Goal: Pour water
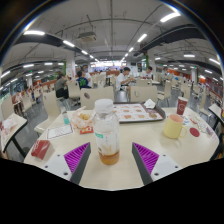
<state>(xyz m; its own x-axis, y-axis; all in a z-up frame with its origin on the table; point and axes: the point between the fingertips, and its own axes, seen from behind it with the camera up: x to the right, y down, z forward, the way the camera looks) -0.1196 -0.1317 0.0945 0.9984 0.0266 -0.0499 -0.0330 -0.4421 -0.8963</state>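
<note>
A clear plastic bottle with a white label and amber liquid in its lower part stands upright on the pale round table. It sits between the tips of my gripper, with a gap at each side. The purple pads flank it left and right; the fingers are open. A yellowish cup stands further right on the table, beyond the right finger.
A red book lies at the left edge. A tray with a patterned sheet, papers and a red cup sit further back. Chairs, tables and people fill the hall behind.
</note>
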